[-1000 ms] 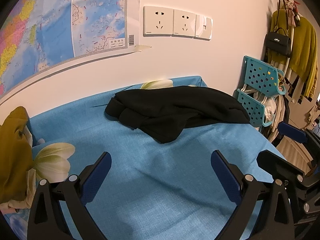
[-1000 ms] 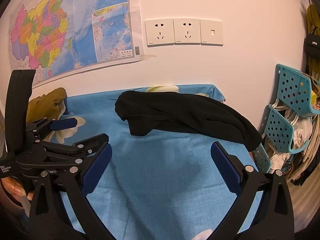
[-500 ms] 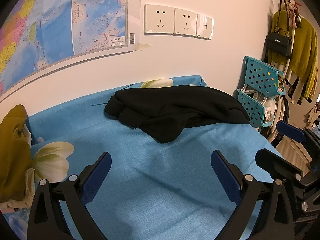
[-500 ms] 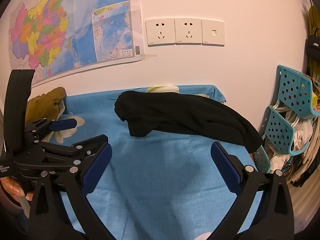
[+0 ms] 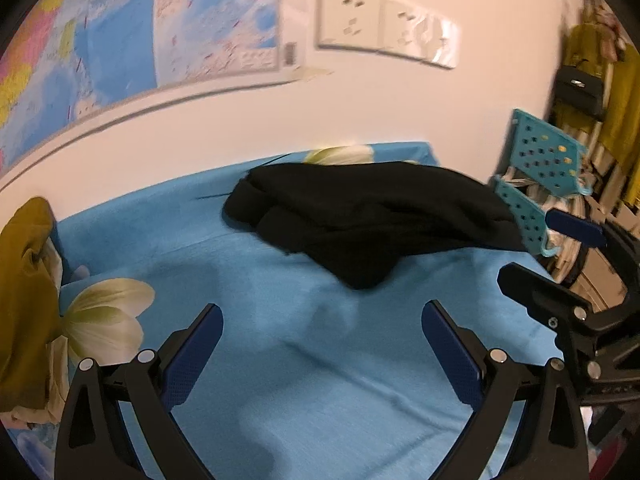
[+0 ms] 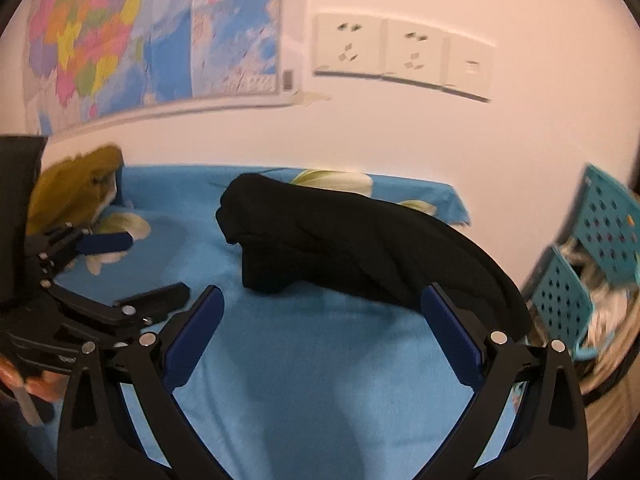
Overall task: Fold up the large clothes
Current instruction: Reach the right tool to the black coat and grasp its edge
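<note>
The black garment (image 5: 372, 220) is lying bunched at the centre of the frame on the blue sheet (image 5: 304, 380), toward the wall. The left gripper (image 5: 322, 344) is being held low in the frame with its jaws spread, nothing between them. The right gripper (image 6: 320, 332) is likewise being held released, just short of the garment's near edge.

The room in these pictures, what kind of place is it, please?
Probably a bedroom at home: a blue flowered sheet covers what looks like a bed, a wall map hangs above it, and clothes with a handbag hang beside teal storage baskets.
</note>
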